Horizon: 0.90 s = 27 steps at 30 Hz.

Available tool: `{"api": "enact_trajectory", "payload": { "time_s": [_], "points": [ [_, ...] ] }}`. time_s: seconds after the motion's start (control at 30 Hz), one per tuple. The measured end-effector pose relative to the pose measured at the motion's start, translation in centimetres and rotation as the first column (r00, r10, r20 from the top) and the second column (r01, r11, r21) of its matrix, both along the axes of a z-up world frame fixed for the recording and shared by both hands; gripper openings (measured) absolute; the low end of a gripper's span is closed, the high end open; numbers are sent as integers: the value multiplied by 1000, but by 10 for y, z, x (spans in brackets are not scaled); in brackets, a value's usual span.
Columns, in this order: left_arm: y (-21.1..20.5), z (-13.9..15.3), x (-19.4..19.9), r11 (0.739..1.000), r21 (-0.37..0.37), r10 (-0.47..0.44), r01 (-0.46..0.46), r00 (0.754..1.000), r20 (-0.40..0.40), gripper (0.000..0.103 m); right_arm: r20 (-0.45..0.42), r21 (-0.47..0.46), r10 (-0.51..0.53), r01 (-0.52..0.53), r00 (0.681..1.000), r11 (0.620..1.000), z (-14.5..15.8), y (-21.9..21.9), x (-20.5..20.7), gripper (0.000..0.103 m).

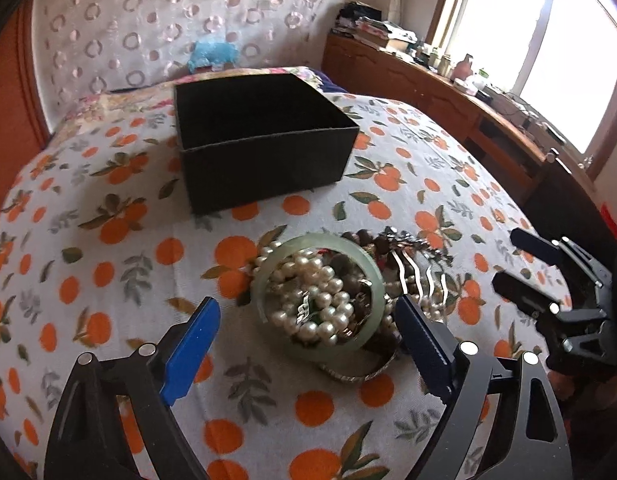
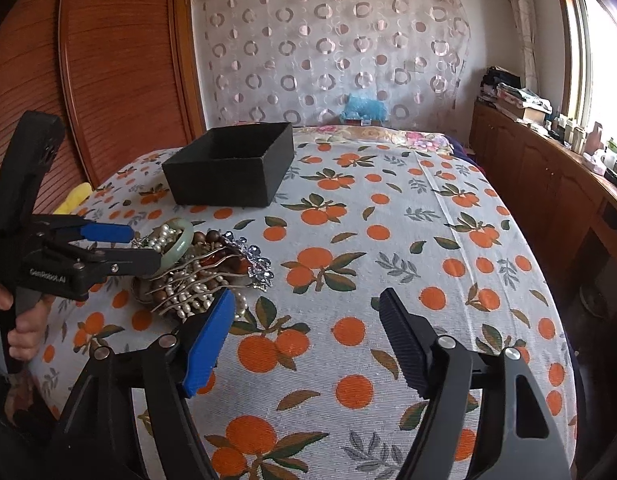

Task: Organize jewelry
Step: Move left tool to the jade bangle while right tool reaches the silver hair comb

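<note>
A heap of jewelry lies on the orange-print bedspread: a pale green jade bangle (image 1: 316,300) over pearl strands (image 1: 320,296), brown beads and silver wavy hair combs (image 1: 412,276). In the right wrist view the heap (image 2: 200,276) also shows a blue crystal ornament (image 2: 256,260). An open black box (image 1: 260,136) stands behind it (image 2: 232,164). My left gripper (image 1: 308,316) is open, its fingers on either side of the bangle; it shows in the right wrist view (image 2: 142,246). My right gripper (image 2: 304,308) is open and empty, to the right of the heap.
The bed (image 2: 388,240) fills both views. A wooden cabinet (image 2: 548,184) with clutter runs along the right under a window. A wooden wardrobe (image 2: 108,60) stands at left. A curtain with circles (image 2: 328,48) hangs behind the bed.
</note>
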<state>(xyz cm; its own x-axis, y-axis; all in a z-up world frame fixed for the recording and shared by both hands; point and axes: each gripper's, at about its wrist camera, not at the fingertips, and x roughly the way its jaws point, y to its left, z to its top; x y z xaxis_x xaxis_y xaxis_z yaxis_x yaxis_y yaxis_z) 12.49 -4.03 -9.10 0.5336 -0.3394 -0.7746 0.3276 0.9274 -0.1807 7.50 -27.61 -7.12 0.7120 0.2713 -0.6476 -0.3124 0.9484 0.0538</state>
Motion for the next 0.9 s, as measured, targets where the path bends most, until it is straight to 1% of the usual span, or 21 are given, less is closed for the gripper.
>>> {"api": "enact_trajectory", "payload": {
  "time_s": [0.07,0.17,0.23,0.27,0.33,0.47,0.6,0.77,0.83,0.9],
  "points": [
    [-1,-3,5,1000,-12,-6,5,1000,-20,86,-2,-9,8,-8,1000,1000,-1,2,1,76],
    [-1,-6,11,1000,-28,-6,5,999,-39,85,-10,3,25,-25,1000,1000,-1,4,4,76],
    [-3,-6,13,1000,-20,-8,8,999,-34,84,-15,3,40,-40,999,999,0,7,6,74],
    [-3,-6,13,1000,-20,-11,10,999,-32,77,-19,1,49,-49,999,999,0,9,8,72],
    [-4,-6,13,1000,-13,-12,12,1000,-26,69,-26,-1,67,-67,997,998,0,10,12,69],
    [-3,-4,11,1000,1,-11,11,1000,-9,69,-54,3,99,-99,994,995,0,11,24,63],
    [-1,5,5,1000,27,7,-9,999,45,69,-103,11,134,-134,986,991,-3,13,45,56],
    [7,19,-3,999,26,30,-33,994,104,69,-163,7,182,-184,970,983,-9,23,67,55],
    [10,23,-7,999,24,37,-40,992,118,69,-180,6,203,-205,963,979,-11,28,71,53],
    [11,25,-10,999,24,41,-44,991,130,69,-203,-3,215,-220,955,975,-14,33,77,49]
  ]
}}
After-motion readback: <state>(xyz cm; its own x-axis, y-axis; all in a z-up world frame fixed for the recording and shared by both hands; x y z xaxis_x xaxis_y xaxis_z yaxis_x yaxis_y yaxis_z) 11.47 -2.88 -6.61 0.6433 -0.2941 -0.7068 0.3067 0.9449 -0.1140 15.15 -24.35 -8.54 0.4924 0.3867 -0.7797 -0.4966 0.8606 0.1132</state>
